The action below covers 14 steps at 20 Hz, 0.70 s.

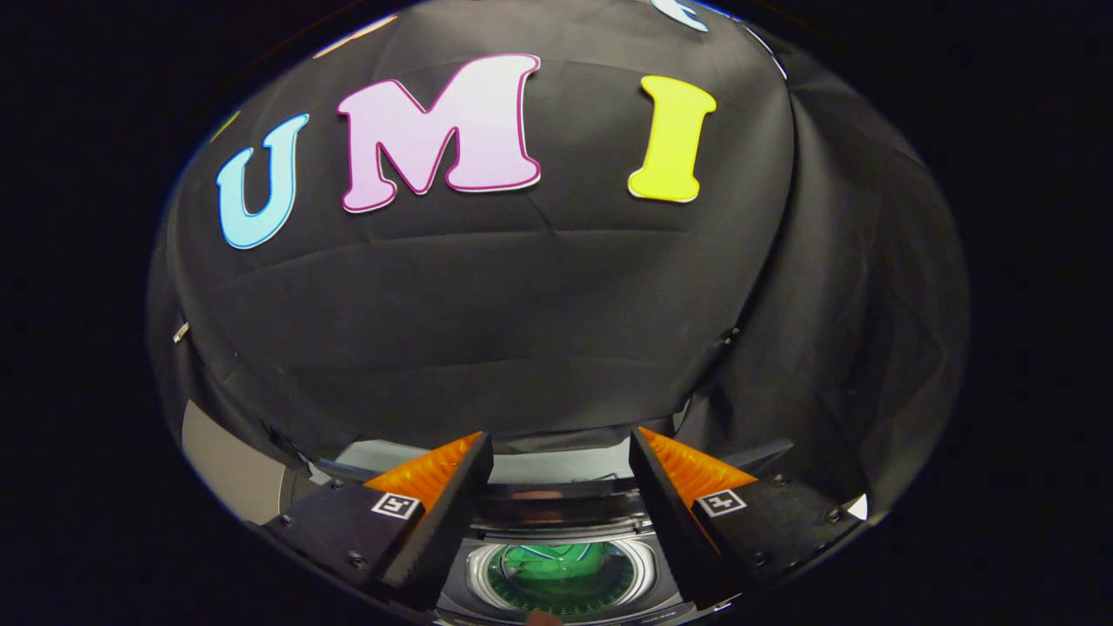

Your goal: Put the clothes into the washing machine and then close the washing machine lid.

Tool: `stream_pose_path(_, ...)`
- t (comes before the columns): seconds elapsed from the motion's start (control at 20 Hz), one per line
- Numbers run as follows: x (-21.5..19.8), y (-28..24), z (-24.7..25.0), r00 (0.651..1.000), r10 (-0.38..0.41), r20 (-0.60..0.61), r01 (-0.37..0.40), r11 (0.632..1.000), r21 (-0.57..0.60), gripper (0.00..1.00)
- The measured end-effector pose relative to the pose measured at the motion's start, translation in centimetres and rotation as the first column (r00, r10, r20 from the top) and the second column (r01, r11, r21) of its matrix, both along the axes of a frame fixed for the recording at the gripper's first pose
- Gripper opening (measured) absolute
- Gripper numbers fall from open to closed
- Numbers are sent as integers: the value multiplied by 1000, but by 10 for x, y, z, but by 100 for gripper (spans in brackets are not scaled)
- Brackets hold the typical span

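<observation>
In the gripper view, the gripper (561, 452) hangs above the washing machine (561, 569) with its two fingers (435, 504) spread wide apart and nothing held between them. Each finger carries a small square marker on its upper face. Down in the gap between the fingers lies the top of the washing machine, seen from above: a pale ring frames its round drum opening (476, 574), and the opening is uncovered. Inside the drum sits the clothes (556, 561), a bunched green garment with a bit of white and blue striping at its far side, resting toward the back of the drum. The drum's perforated wall shows as a dark ring around the garment. Just beyond the opening, the raised lid (556, 504) stands as a dark, glossy band across the gap between the fingers, with a pale reflection on it; it is not down over the drum. Beyond the lid and the fingertips rises the booth's black cloth wall (522, 330), creased and draped, with a fold of it hanging at the right. A pale panel (230, 469) shows past the left finger, beside the machine.
</observation>
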<state>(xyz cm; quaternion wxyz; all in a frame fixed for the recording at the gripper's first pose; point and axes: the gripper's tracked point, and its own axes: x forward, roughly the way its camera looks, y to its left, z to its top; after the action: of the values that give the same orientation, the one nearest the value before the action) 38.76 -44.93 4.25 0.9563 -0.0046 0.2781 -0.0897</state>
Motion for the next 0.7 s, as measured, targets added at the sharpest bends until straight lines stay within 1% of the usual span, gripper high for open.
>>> stream_pose_path(0.1,-1,-2,-14,999,-1,-48,2,1000,23,99)
stream_pose_path(0.2,4,-2,-13,1000,0,18,-1,998,57,99)
stream_pose_path(0.35,-7,-4,-15,999,12,53,-12,1000,-4,99)
stream_pose_path(0.45,-12,-8,-14,996,-10,85,10,1000,3,99)
stream_pose_path(0.5,-16,-8,-14,997,-13,81,14,1000,-7,99)
stream_pose_path(0.55,-23,-7,-15,997,-6,75,8,1000,-24,99)
stream_pose_path(0.6,-28,-8,-14,996,-13,83,15,1000,-20,100)
stream_pose_path(0.7,-32,-7,-14,996,-3,92,6,1000,-23,100)
